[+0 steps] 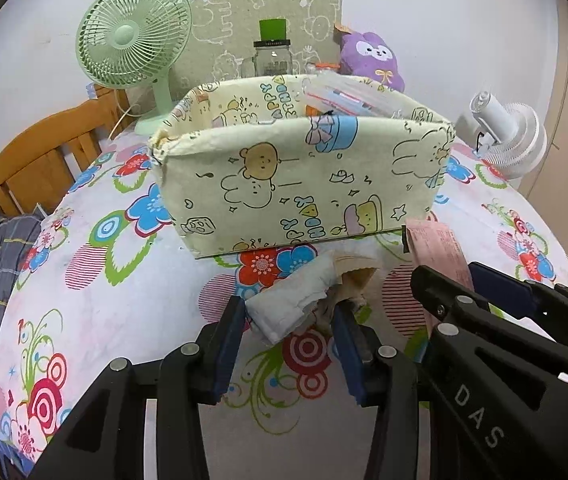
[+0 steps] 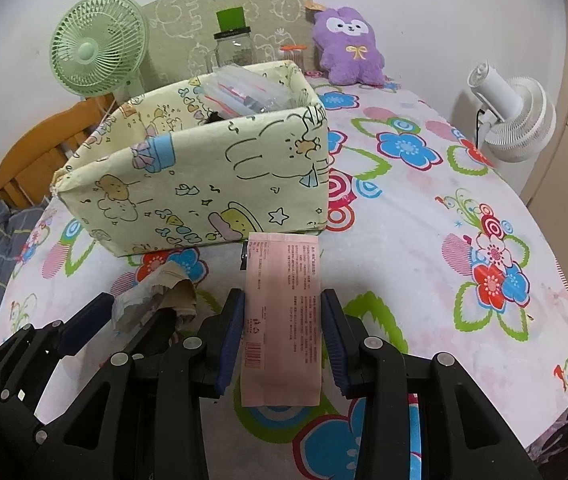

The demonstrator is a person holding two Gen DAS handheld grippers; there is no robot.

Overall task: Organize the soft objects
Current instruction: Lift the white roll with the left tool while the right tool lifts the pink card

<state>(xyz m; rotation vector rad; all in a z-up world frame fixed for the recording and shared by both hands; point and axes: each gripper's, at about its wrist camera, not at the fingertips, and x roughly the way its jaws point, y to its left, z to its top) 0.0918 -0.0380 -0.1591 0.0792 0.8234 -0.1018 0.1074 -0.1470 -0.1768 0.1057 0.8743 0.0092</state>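
A flower-patterned surface (image 2: 424, 240) carries a pale yellow cartoon-print fabric box (image 1: 304, 184), open at the top, near its middle.

The left gripper (image 1: 290, 336) is closed around a crumpled bundle of soft white and beige cloth (image 1: 304, 296), its blue pads pressing both sides, just in front of the box. The bundle looks light and limp; loose ends would probably droop or snag, so a hold across its bunched middle seems safest.

The right gripper (image 2: 281, 336) is partly closed on a flat pink packet (image 2: 281, 312), pads against its long edges. The packet's far end nearly touches the box's front wall. It looks light, thin and slightly slippery, likely to bend if squeezed hard.

Clear plastic packets (image 2: 243, 94) already fill the box's far right part, leaving the left part freer.

Along the surface's far edge stand a green fan (image 1: 133, 36), a glass jar (image 1: 271, 58) and a purple plush toy (image 2: 348, 46); a white fan (image 2: 516, 116) sits at the right edge. The box's front wall stands between both grippers and its opening.
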